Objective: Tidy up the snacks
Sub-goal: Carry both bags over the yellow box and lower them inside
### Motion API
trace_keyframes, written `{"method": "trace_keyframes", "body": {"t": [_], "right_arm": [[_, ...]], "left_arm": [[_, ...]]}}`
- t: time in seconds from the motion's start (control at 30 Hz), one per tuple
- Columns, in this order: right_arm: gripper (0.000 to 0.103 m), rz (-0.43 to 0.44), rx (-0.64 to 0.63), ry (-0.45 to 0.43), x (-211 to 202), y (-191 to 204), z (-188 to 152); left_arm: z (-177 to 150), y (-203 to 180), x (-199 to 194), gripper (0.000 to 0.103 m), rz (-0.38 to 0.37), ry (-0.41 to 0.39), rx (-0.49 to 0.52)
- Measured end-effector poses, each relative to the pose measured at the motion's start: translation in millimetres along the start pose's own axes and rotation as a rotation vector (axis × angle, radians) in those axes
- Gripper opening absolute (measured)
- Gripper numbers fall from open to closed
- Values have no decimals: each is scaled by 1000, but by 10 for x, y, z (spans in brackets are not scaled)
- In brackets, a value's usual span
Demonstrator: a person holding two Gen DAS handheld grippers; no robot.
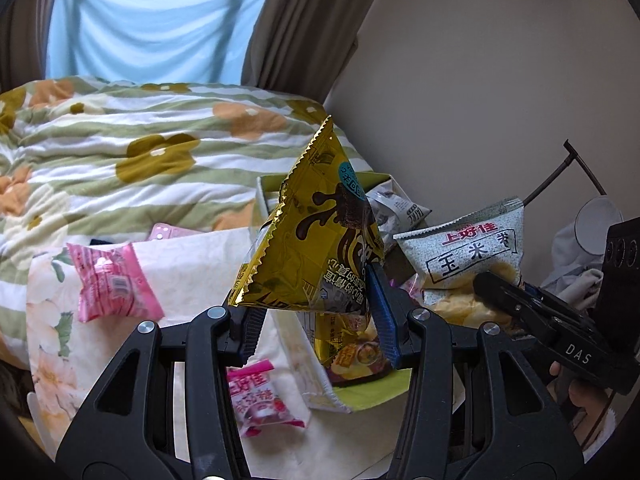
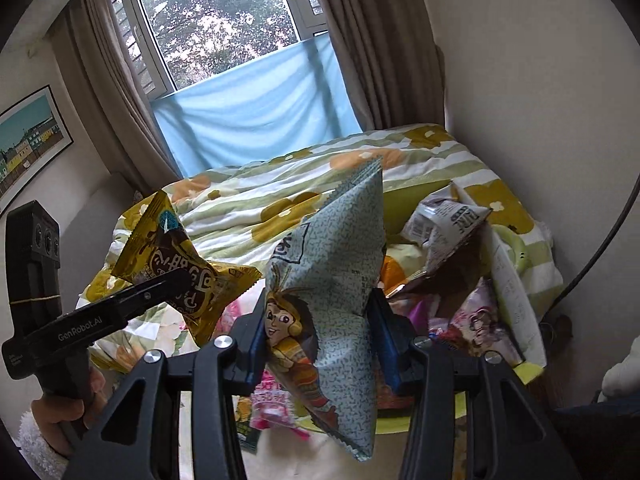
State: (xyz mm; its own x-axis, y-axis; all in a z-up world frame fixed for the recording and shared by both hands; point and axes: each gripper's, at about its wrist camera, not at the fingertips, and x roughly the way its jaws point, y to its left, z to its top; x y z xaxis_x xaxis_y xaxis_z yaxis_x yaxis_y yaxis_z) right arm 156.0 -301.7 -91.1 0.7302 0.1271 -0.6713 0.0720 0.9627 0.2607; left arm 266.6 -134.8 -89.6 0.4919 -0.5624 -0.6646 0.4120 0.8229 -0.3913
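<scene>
The left gripper [image 1: 318, 314] pinches a gold snack packet [image 1: 316, 240] between its blue pads [image 1: 382, 312], the packet standing up on one corner with its serrated seam pointing toward the far end of the bed. The right gripper [image 2: 318, 344] is clamped on a pale blue-green snack packet [image 2: 332, 288] printed with a cartoon figure, held upright between its pads, top seam up; in the left wrist view this same packet shows red and black lettering on its face. Both packets hang in the air above the near end of the bed, side by side, each gripper visible from the other's camera, with a hand [image 2: 60, 420] in a fluffy white cuff on the left gripper's handle. Below them an open box [image 1: 372, 394] with a light green floor sits on a cream floral cloth [image 1: 180, 264] at the near right corner of the bed, holding several other packets. Two pink snack packets lie on the cloth: one [image 1: 112, 282] toward its left edge, the other [image 1: 260, 400] just beside the box's near left side. Behind stretches a striped floral quilt [image 1: 140, 136], then a blue cloth [image 2: 256, 116] hung under the window [image 2: 216, 20]
</scene>
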Motion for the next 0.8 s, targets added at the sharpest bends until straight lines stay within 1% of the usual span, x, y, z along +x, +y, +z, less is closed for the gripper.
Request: {"method": "trace_keyframes", "body": {"t": [0.2,0.3,0.37,0.43,0.5,0.53,0.57,0.67,0.8], "right_arm": [[42,-15,13,7,-116,-656,114],[42,-16,25,20,-136,-922,142],[42,-15,29,30,-139,-1068,160],[42,-12,35,39,-133,-1188,176],[42,-7,39,46,-131,-1264,184],[42,-3,40,49,-127,-1286,186],[42,3,42,52,-121,-1299,190],[42,24,42,64,-74,-1339,211],[42,50,38,70,34,-1299,244]], "left_arm": [[8,-629,677,44,-8,58,14],[18,-857,947,44,-8,84,13],[12,-938,1094,46,-15,108,2],[5,-991,1195,59,15,124,-1],[-17,-1044,1219,102,96,126,12],[-39,-1032,1174,102,120,107,14],[-57,-1008,1127,103,126,99,13],[-80,-828,1022,103,139,110,-19],[-156,-639,804,103,153,101,-44]]}}
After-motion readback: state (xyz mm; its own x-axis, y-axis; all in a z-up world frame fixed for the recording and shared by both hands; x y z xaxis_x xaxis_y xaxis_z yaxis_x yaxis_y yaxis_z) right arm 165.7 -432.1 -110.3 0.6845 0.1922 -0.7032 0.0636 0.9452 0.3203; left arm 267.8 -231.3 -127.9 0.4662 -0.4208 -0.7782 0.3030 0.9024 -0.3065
